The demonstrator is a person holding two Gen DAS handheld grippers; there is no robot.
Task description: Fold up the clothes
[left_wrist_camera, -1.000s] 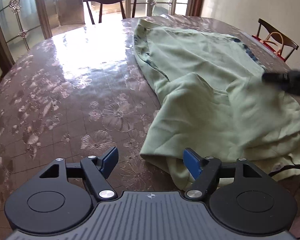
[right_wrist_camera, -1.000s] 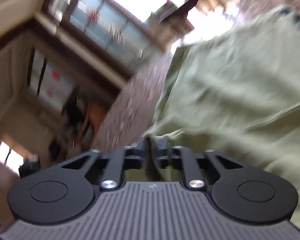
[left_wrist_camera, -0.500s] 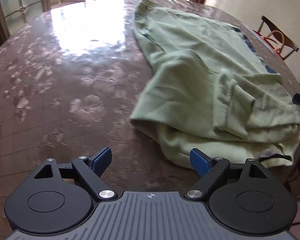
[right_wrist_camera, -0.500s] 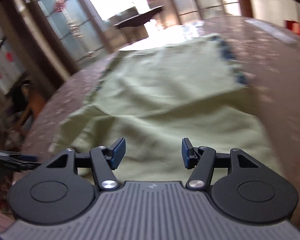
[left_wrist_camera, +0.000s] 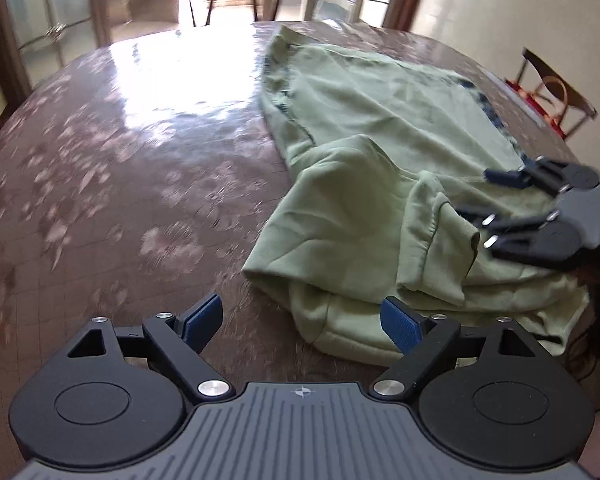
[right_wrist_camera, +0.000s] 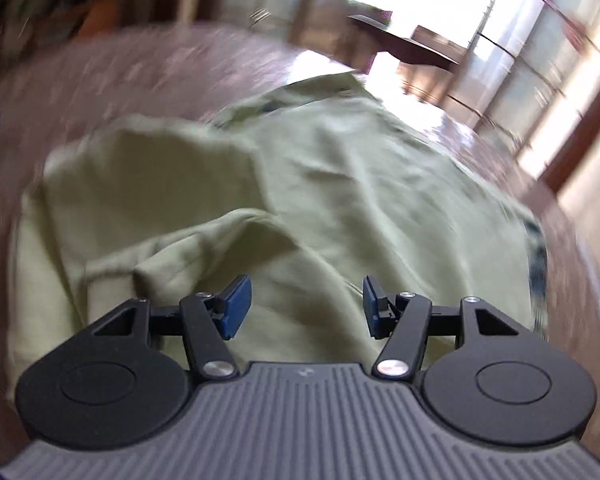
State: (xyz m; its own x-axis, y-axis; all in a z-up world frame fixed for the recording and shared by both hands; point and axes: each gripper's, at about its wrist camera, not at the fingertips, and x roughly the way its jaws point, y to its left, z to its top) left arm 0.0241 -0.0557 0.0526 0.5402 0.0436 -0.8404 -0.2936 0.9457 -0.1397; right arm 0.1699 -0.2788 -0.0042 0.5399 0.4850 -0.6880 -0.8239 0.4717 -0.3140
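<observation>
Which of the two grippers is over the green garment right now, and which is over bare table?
The right gripper hangs over the green garment, jaws open and empty. The left gripper sits mostly over the bare floral table, beside the garment's edge.

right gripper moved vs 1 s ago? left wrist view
Yes. The right gripper now reaches further in from the right edge over the green garment, nearer its folded sleeve, and sits lower in the frame. Its jaws stand open.
</observation>
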